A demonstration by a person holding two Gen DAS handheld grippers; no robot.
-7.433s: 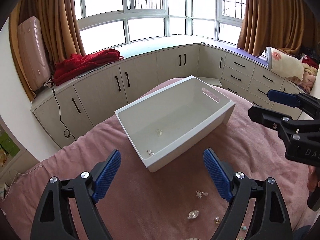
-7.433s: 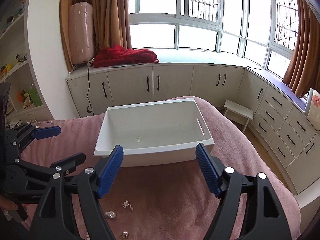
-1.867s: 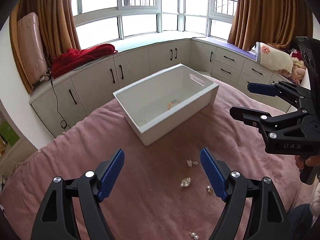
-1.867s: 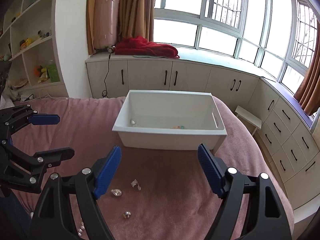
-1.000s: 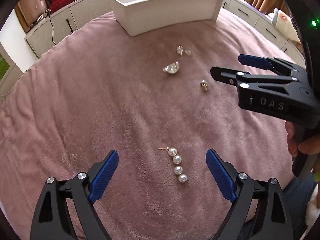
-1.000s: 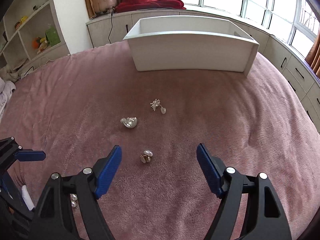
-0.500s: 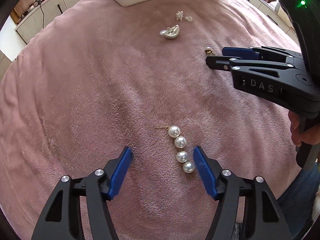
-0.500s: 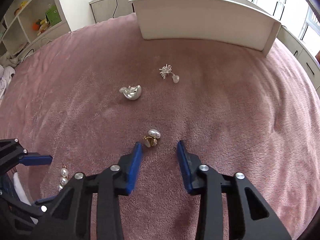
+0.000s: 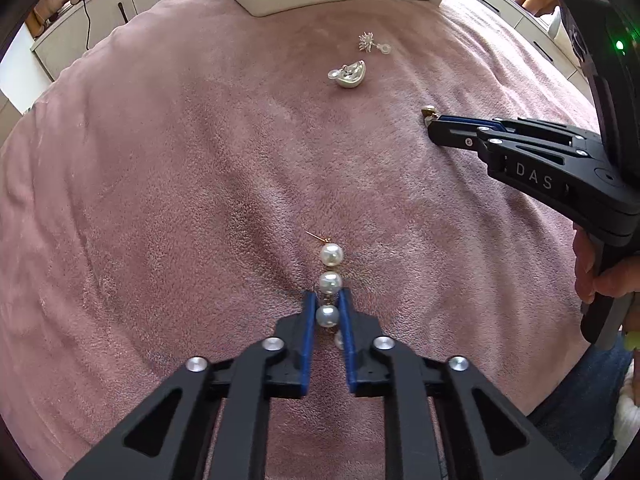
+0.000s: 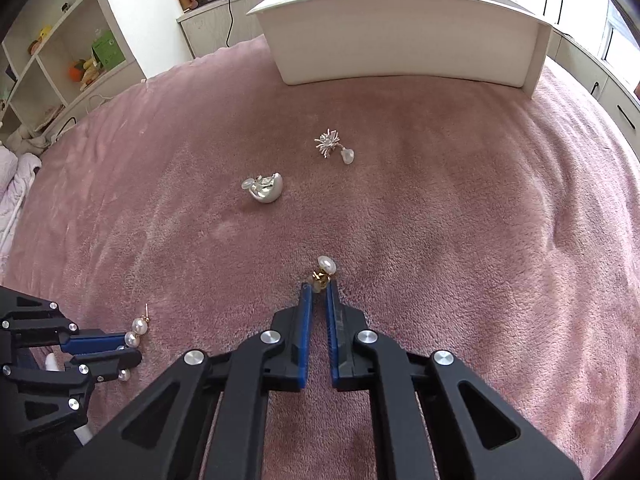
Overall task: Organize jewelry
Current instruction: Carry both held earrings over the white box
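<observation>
My left gripper (image 9: 327, 300) is shut on a pearl drop earring (image 9: 330, 268) that lies on the pink blanket; its blue pads pinch the third pearl, and two pearls and the gold post stick out in front. The earring also shows in the right wrist view (image 10: 136, 330). My right gripper (image 10: 318, 290) is shut on a gold-and-pearl earring (image 10: 325, 267) on the blanket, which also shows in the left wrist view (image 9: 429, 112). A silver shell-shaped earring (image 10: 264, 189) and a silver spiky earring (image 10: 333, 145) lie loose farther ahead.
A white rectangular bin (image 10: 404, 44) stands on the blanket beyond the loose earrings. Shelves (image 10: 48, 60) stand at the left, and cabinets and windows lie behind the bin. A hand (image 9: 600, 272) holds the right gripper's handle.
Both grippers have dropped to the blanket and closed: the left on the pearl drop earring, the right on the gold-and-pearl earring. Half a second ago both were partly open.
</observation>
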